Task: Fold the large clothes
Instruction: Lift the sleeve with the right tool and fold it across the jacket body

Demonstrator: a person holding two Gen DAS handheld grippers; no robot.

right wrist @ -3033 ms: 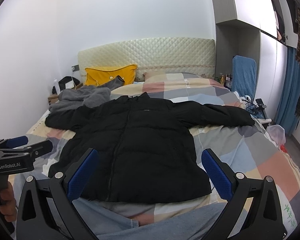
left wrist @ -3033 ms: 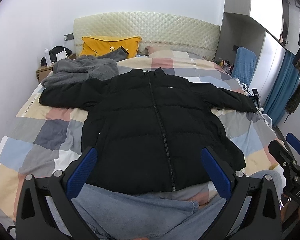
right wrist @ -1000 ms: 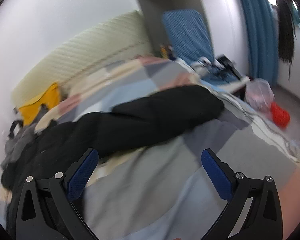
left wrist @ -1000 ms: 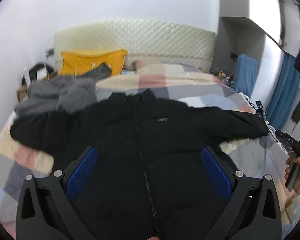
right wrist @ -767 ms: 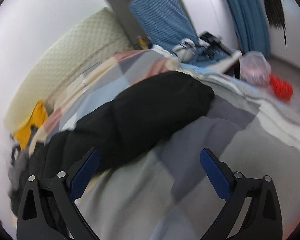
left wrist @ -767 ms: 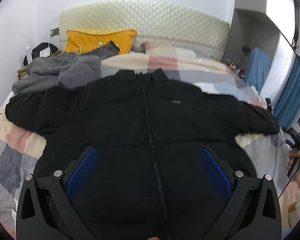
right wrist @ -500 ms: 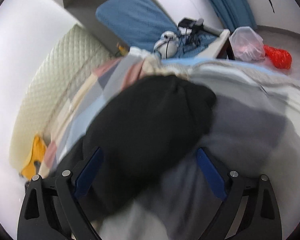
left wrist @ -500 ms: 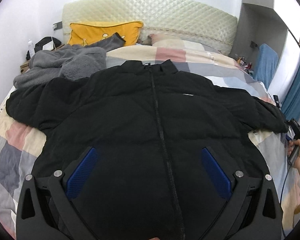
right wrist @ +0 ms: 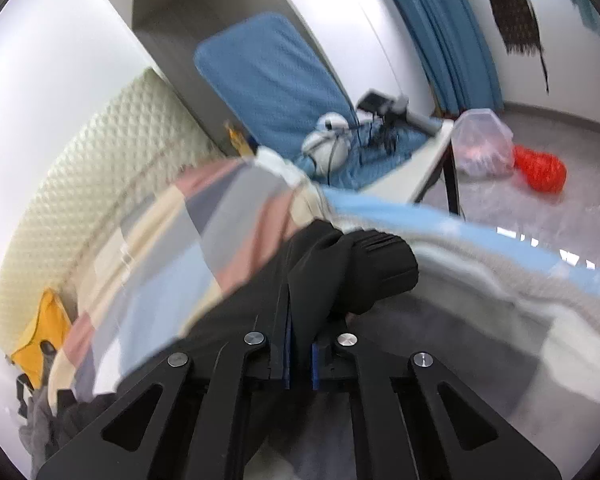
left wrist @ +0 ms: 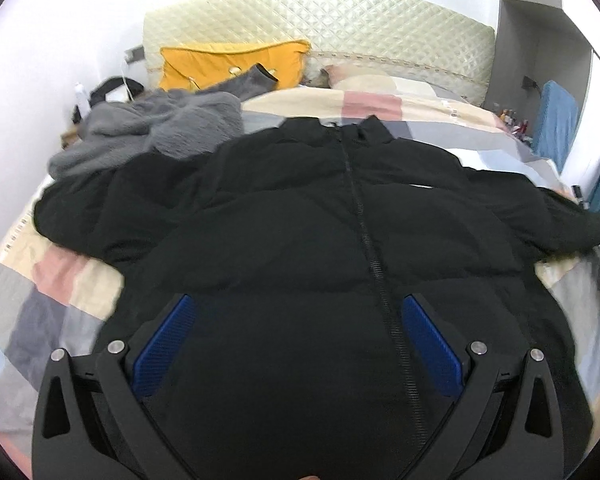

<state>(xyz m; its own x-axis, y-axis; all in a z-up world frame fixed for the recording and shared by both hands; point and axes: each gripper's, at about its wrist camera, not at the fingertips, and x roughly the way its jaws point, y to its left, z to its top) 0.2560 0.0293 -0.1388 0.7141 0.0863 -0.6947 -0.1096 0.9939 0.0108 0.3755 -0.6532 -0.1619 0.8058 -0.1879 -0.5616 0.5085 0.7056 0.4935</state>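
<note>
A black puffer jacket lies front up on the patchwork bed, zip closed, both sleeves spread out to the sides. My left gripper is open and hovers over the jacket's lower body, holding nothing. In the right wrist view my right gripper is shut on the jacket's right sleeve just behind the cuff, near the bed's right edge. The cuff bunches up past the blue pads.
A grey fleece garment lies on the jacket's left sleeve near a yellow pillow and the quilted headboard. Right of the bed stand a blue chair, a cluttered side table, a plastic bag and a red object.
My right gripper has moved out to the end of the right sleeve and closed on it. My left gripper has moved lower and closer over the jacket body, still open.
</note>
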